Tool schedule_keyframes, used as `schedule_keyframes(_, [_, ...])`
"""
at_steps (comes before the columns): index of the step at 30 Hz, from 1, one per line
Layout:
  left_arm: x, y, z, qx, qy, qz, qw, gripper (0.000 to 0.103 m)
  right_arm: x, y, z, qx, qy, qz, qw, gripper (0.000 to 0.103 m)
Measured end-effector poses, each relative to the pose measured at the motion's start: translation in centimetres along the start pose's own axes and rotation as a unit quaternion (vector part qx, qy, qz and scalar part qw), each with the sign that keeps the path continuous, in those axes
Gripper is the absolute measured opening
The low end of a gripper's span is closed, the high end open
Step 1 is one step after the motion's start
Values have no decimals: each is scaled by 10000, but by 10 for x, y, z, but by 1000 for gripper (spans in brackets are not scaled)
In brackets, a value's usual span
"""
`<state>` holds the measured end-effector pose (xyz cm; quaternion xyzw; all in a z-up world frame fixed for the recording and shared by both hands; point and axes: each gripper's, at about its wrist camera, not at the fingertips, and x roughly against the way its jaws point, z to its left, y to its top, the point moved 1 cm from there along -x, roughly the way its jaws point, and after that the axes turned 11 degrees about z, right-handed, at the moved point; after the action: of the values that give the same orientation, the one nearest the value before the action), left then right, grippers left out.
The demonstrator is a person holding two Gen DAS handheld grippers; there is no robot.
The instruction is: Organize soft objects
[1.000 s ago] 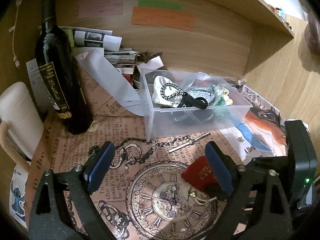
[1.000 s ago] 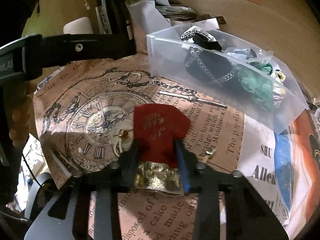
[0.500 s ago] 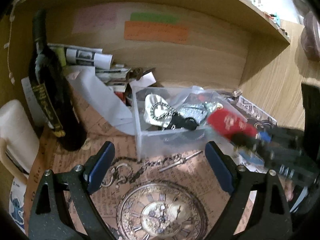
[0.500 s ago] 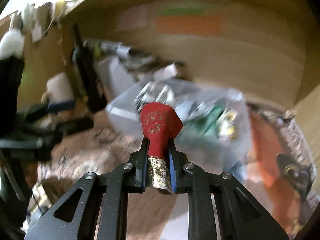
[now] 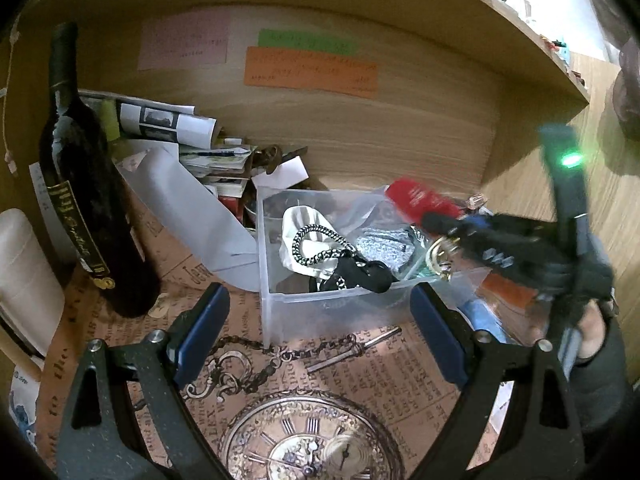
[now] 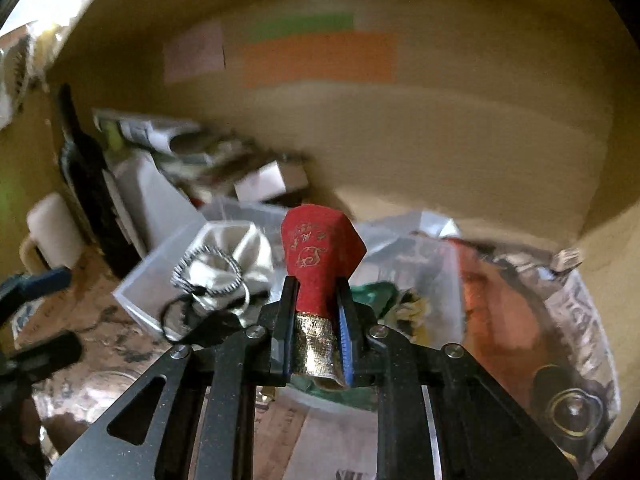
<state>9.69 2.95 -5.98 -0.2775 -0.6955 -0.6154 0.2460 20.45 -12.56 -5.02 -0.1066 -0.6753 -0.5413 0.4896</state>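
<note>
My right gripper (image 6: 316, 292) is shut on a small red velvet pouch (image 6: 320, 256) with a gold band, held in the air above the clear plastic bin (image 6: 160, 280). In the left wrist view the red pouch (image 5: 420, 200) hangs over the bin's (image 5: 332, 308) far right part, gripped by the blurred right gripper (image 5: 436, 220). The bin holds a white drawstring pouch (image 5: 300, 224), a black pouch (image 5: 360, 276), a silvery one and green fabric. My left gripper (image 5: 316, 332) is open and empty, just in front of the bin.
A dark wine bottle (image 5: 88, 200) stands at the left, a cream mug (image 5: 24, 276) beside it. Rolled papers and clutter (image 5: 192, 144) lie behind the bin against the wooden back wall. A printed clock-pattern sheet (image 5: 312, 440) covers the surface.
My right gripper lifted the red pouch off the clock sheet and carried it up and back over the bin. My left gripper moved a little closer to the bin.
</note>
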Motion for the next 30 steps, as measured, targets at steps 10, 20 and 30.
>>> schedule_keyframes(10, [-2,4,0,-32,-39,-27,10000,92,-8,-11,-7,-23,-217,345,9992,60])
schedule_keyframes(20, [26,25,-16,-132,-88,-500,9986,92,83,-17,-7,-19,-224,-625,9978,70])
schedule_keyframes(30, [65,33,-41,-330,34,-1136,9930,101,152,-25,0,-81,-80,-1567,9876,86])
